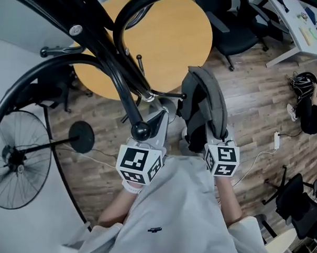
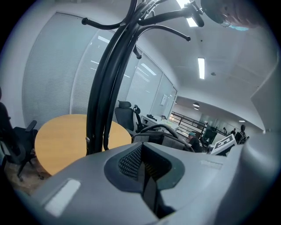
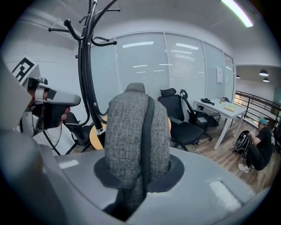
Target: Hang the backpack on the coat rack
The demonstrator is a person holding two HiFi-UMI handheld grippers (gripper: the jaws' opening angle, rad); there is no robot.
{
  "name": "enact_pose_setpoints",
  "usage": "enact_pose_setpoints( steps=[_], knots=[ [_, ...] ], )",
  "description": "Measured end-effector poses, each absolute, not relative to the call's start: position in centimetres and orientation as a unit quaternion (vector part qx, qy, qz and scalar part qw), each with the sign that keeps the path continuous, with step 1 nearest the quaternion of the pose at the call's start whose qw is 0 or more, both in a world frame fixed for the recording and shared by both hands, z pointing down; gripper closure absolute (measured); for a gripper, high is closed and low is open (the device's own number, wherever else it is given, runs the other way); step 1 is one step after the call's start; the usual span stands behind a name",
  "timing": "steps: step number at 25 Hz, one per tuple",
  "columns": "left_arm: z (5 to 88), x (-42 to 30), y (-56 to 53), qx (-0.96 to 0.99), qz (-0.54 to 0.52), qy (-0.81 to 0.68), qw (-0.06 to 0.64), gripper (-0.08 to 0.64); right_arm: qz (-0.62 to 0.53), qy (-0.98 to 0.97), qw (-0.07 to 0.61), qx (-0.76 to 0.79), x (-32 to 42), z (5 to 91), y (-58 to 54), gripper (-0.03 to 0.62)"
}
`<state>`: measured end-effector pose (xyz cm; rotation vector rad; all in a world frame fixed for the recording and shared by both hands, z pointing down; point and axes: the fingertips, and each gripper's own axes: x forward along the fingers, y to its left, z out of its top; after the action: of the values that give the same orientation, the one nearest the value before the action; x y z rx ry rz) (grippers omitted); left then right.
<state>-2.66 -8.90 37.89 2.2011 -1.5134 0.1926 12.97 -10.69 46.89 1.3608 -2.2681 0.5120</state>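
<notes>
The grey backpack [image 1: 204, 107] hangs upright in front of me, and my right gripper [image 1: 211, 139] is shut on its padded grey upper part [image 3: 136, 132], which fills the jaws. My left gripper [image 1: 160, 106] sits beside the backpack, close to the black coat rack [image 1: 119, 69]. Its jaws [image 2: 147, 176] stand nearly together with a thin black strip pinched between them, seemingly a strap of the backpack [image 2: 164, 138]. The rack's pole [image 2: 103, 96] rises just left of that gripper, with curved hooks overhead. In the right gripper view the coat rack [image 3: 85, 66] stands beyond the bag to the left.
A round wooden table [image 1: 168, 34] stands behind the rack. A standing fan [image 1: 15, 164] is at the left by the wall. Black office chairs [image 1: 236, 27] and a white desk [image 1: 304, 30] are at the upper right. A person [image 1: 311, 104] sits on the floor at the right.
</notes>
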Motion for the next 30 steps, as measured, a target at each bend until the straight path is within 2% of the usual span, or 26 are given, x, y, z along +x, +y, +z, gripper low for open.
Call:
enact_pose_setpoints(
  steps=[7,30],
  knots=[
    [38.6,-4.0,-8.0,0.822,0.086,-0.512,0.234,0.541,0.206,-0.796,0.203,0.532,11.5,47.5,-9.2,0.512],
    [39.8,-4.3,-6.3,0.844,0.080,-0.474,0.238,0.543,0.224,-0.770,0.204,0.561,9.5,52.4,-7.0,0.512]
  ],
)
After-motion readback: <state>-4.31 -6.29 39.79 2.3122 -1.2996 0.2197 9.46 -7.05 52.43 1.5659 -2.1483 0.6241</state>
